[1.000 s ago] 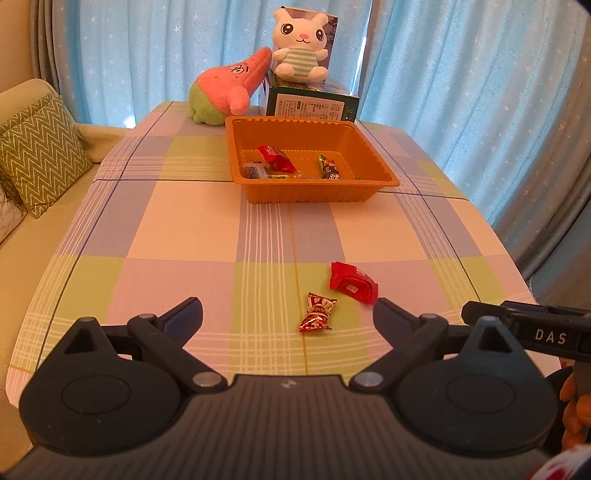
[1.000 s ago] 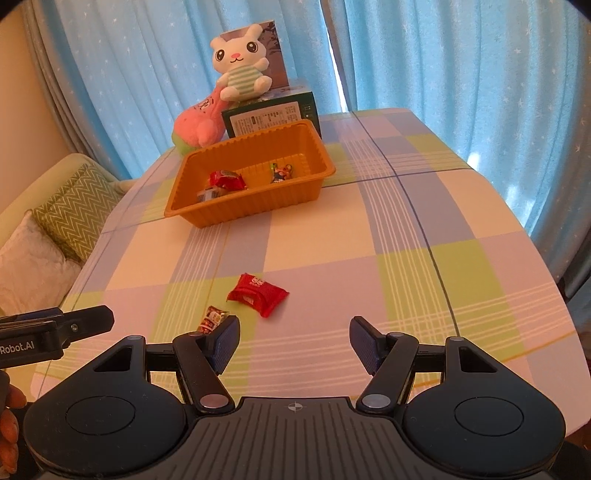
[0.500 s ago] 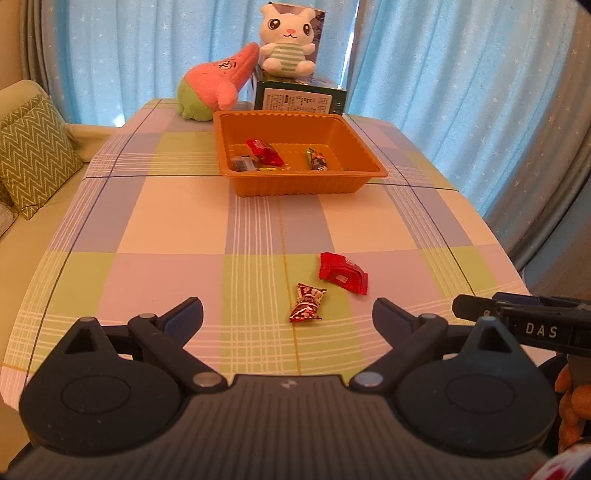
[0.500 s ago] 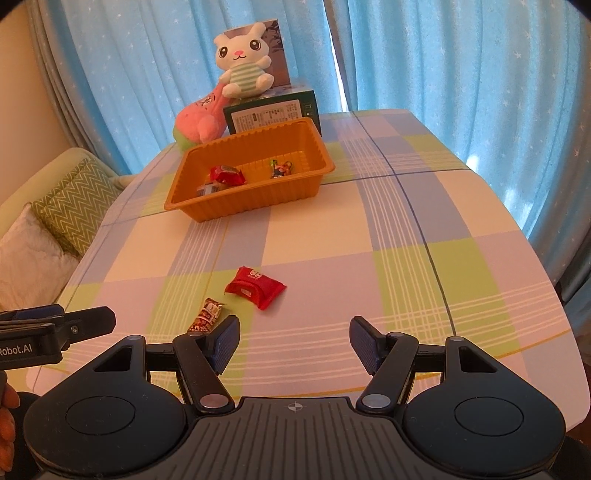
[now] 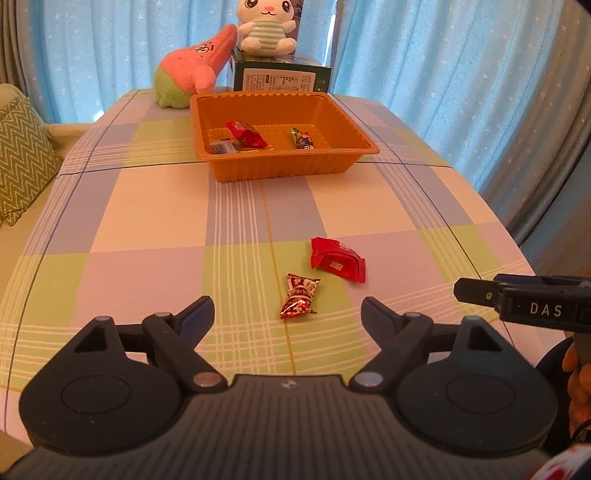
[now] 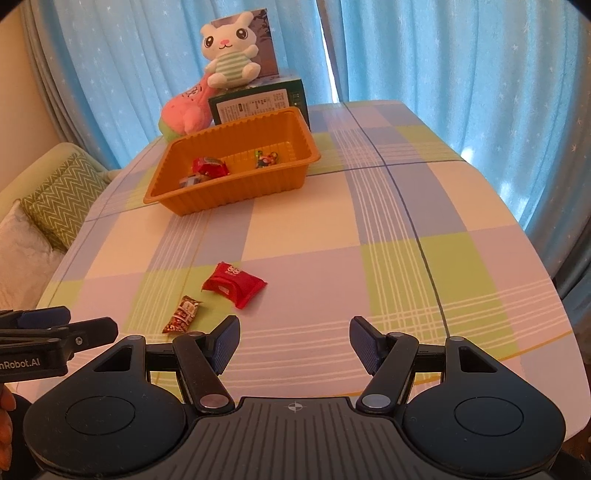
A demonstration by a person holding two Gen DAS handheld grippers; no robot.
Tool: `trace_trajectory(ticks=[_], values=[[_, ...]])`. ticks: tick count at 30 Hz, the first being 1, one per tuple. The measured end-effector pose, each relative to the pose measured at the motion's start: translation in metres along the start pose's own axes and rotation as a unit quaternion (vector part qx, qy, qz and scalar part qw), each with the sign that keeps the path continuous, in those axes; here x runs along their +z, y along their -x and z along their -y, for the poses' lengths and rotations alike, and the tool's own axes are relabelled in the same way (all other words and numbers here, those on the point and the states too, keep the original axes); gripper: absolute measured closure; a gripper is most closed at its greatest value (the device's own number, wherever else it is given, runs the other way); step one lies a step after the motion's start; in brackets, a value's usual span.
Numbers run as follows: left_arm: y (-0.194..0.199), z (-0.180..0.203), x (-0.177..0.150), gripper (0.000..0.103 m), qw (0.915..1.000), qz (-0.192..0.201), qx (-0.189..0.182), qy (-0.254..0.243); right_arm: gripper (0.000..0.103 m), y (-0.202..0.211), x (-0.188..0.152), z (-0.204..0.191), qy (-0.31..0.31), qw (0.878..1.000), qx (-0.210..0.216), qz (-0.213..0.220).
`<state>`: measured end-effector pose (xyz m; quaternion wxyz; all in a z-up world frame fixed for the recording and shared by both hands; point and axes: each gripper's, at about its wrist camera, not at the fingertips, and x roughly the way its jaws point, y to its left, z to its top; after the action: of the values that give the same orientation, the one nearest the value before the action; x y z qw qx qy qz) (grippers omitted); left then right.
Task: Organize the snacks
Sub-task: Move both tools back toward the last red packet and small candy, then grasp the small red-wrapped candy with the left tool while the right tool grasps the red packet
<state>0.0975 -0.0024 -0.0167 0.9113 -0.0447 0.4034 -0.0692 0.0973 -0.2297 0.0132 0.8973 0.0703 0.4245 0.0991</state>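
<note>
A red snack packet (image 5: 338,259) and a small red twisted candy (image 5: 299,296) lie on the checked tablecloth near the front edge; both also show in the right wrist view, packet (image 6: 234,283) and candy (image 6: 183,314). An orange tray (image 5: 280,166) further back holds several wrapped snacks; it also shows in the right wrist view (image 6: 236,192). My left gripper (image 5: 287,312) is open and empty, with the candy just ahead between its fingers. My right gripper (image 6: 294,341) is open and empty, to the right of both snacks.
Behind the tray stand a green box (image 5: 282,79), a pink plush (image 5: 192,70) and a white bunny plush (image 5: 266,27). Blue curtains hang behind. A sofa with a zigzag cushion (image 5: 22,162) is on the left. The table's front edge is close under both grippers.
Both grippers have pulled back and risen slightly, so the table looks further away. The snacks and tray have not moved. Both grippers stay open.
</note>
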Motion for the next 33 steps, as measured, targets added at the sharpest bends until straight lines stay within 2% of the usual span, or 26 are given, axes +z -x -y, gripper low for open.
trace_trajectory(ticks=[4, 8, 11, 15, 27, 33], values=[[-0.02, 0.002, 0.002, 0.029, 0.9998, 0.001, -0.002, -0.018, 0.037, -0.013, -0.001, 0.003, 0.003, 1.0, -0.001, -0.011], [-0.04, 0.004, 0.001, 0.042, 0.9993, -0.008, -0.009, -0.034, 0.037, -0.028, -0.001, 0.007, 0.002, 1.0, -0.006, -0.017], [-0.053, 0.006, 0.0, 0.046, 0.9988, -0.01, -0.017, -0.045, 0.037, -0.037, 0.0, 0.011, -0.004, 1.0, -0.007, -0.02], [-0.074, 0.011, -0.005, 0.059, 0.9979, -0.021, -0.023, -0.056, 0.037, -0.049, 0.002, 0.014, -0.004, 1.0, -0.007, -0.025], [-0.101, 0.012, -0.008, 0.071, 0.9968, -0.025, -0.019, -0.073, 0.037, -0.076, 0.007, 0.015, -0.008, 0.999, 0.0, -0.034], [-0.102, 0.011, -0.008, 0.083, 0.996, -0.028, -0.015, -0.084, 0.037, -0.082, 0.007, 0.014, -0.005, 0.999, 0.001, -0.035]])
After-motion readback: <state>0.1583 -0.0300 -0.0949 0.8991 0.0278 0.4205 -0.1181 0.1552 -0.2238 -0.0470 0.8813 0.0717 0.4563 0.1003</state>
